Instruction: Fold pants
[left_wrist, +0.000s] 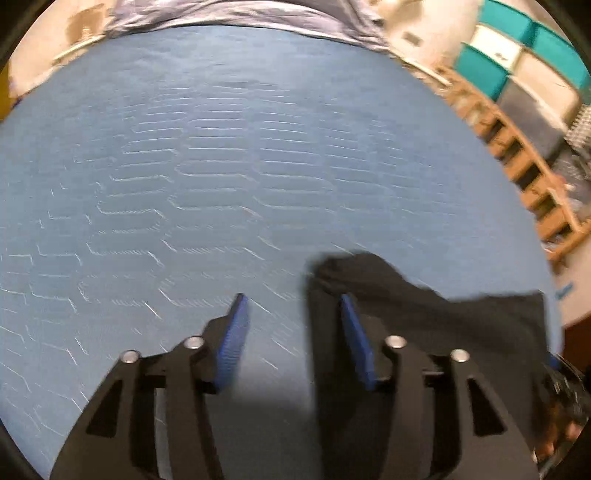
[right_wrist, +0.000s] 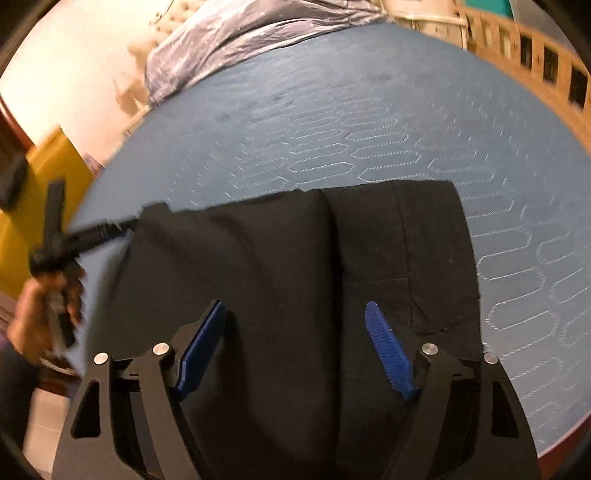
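Black pants (right_wrist: 280, 258) lie folded flat on the blue quilted mattress (right_wrist: 369, 122), with a seam running down their right part. My right gripper (right_wrist: 295, 304) hovers over the near half of the pants, open, with only flat cloth below the gap between its blue pads. In the left wrist view the pants (left_wrist: 443, 332) fill the lower right. My left gripper (left_wrist: 292, 299) is open at their left edge. Its right finger is over the black cloth and its left finger over bare mattress (left_wrist: 221, 166). Neither gripper holds anything.
A crumpled grey-blue sheet (right_wrist: 240, 33) lies at the mattress's far end. A wooden slatted rail (left_wrist: 524, 173) runs along the right side, with teal and grey bins (left_wrist: 517, 55) behind it. A hand (right_wrist: 44, 314) holds the left tool at the mattress's left edge, by a yellow surface (right_wrist: 33, 206).
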